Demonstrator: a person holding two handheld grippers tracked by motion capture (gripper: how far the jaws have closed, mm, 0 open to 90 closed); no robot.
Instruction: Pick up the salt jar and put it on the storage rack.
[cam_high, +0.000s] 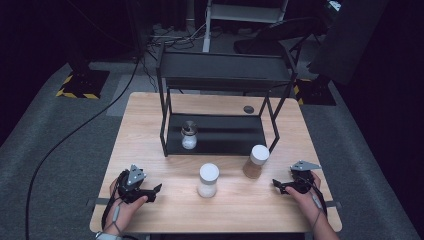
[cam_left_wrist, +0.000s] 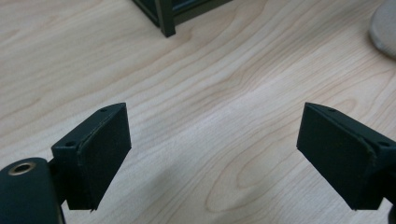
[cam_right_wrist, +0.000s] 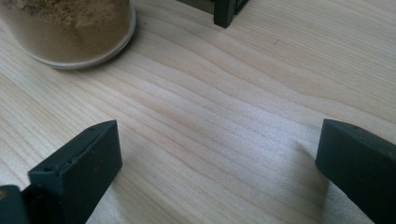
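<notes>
Both the left gripper (cam_high: 156, 189) and right gripper (cam_high: 274, 183) rest wide open and empty near the wooden tabletop's (cam_high: 150, 120) front edge. The white-lidded jar of white powder (cam_high: 208, 180) and white-lidded jar of brown powder (cam_high: 255, 161) stand untouched mid-table, before the black metal shelf rack (cam_high: 220, 75); only the small dark-capped glass jar (cam_high: 189, 135) sits shelved.

My left gripper (cam_high: 150, 192) sits at the lower left of the high view, jaws spread wide with nothing between them. My right gripper (cam_high: 278, 185) sits at the lower right, jaws equally parted, both pointing inward toward the middle.
</notes>
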